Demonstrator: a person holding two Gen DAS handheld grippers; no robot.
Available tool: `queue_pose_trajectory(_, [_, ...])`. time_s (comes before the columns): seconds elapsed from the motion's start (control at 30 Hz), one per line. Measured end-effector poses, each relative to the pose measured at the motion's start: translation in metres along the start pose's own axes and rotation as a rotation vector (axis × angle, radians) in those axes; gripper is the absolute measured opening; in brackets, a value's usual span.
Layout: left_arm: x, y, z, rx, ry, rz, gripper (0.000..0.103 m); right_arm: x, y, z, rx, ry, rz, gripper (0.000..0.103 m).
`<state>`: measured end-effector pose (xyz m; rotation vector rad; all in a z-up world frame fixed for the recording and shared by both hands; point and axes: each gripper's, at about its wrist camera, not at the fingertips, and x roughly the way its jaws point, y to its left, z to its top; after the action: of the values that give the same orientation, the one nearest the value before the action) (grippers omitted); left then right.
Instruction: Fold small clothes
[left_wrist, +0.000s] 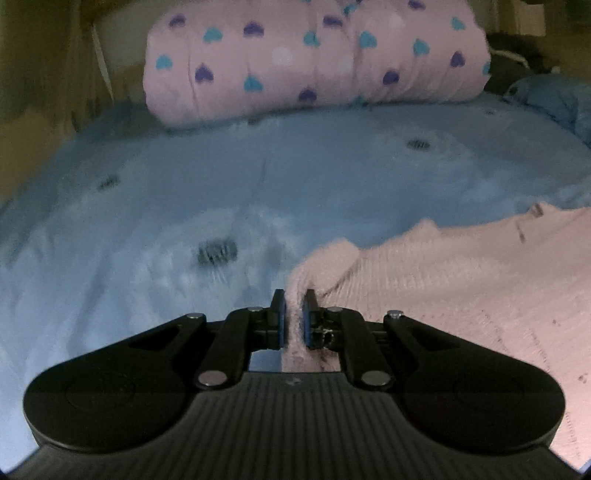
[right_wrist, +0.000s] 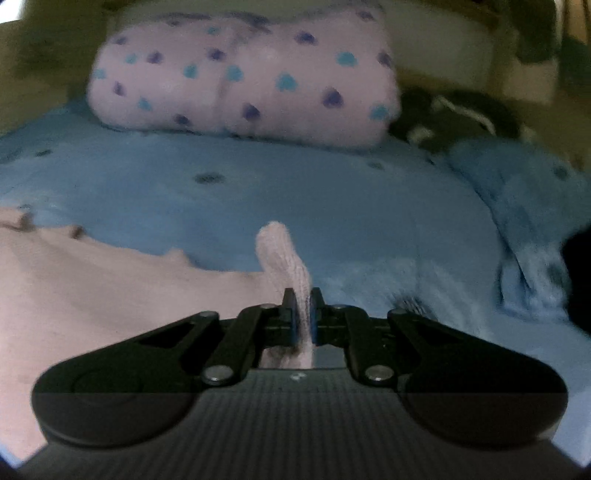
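Observation:
A small pale pink knitted garment (left_wrist: 461, 273) lies on the blue bed cover (left_wrist: 258, 184). In the left wrist view it spreads to the right, and my left gripper (left_wrist: 294, 295) is shut on its left edge. In the right wrist view the same garment (right_wrist: 110, 295) spreads to the left. My right gripper (right_wrist: 303, 295) is shut on its right edge, and a bunched tip of fabric sticks up past the fingers. Both views are blurred.
A rolled pink blanket with blue and purple hearts (left_wrist: 314, 55) lies across the far end of the bed; it also shows in the right wrist view (right_wrist: 243, 81). A crumpled blue cover (right_wrist: 524, 221) and dark items (right_wrist: 454, 114) lie at the right.

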<state>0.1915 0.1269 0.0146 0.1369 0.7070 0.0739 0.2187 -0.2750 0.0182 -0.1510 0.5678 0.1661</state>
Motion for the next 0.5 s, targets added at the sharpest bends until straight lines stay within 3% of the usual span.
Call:
queue_pose_trajectory(0.1, [0.003,0.001,0.0,-0.003,0.0,0.008,0.013,0.019,-0.007,-0.017,0.032,0.066,-0.011,0.01])
queue_pose_trajectory(0.23, [-0.002,0.008,0.009,-0.031,-0.012,0.057,0.016,0.021,-0.009,-0.019,0.051,0.068,-0.023,0.015])
queue_pose_trajectory(0.33, [-0.005,0.019,0.017,-0.06,-0.029,0.103,0.017,0.017,-0.012,-0.01,0.057,0.076,-0.063,0.029])
queue_pose_trajectory(0.5, [-0.023,0.03,0.025,-0.098,-0.052,0.07,0.017,0.006,-0.024,-0.003,0.089,0.07,-0.103,0.03])
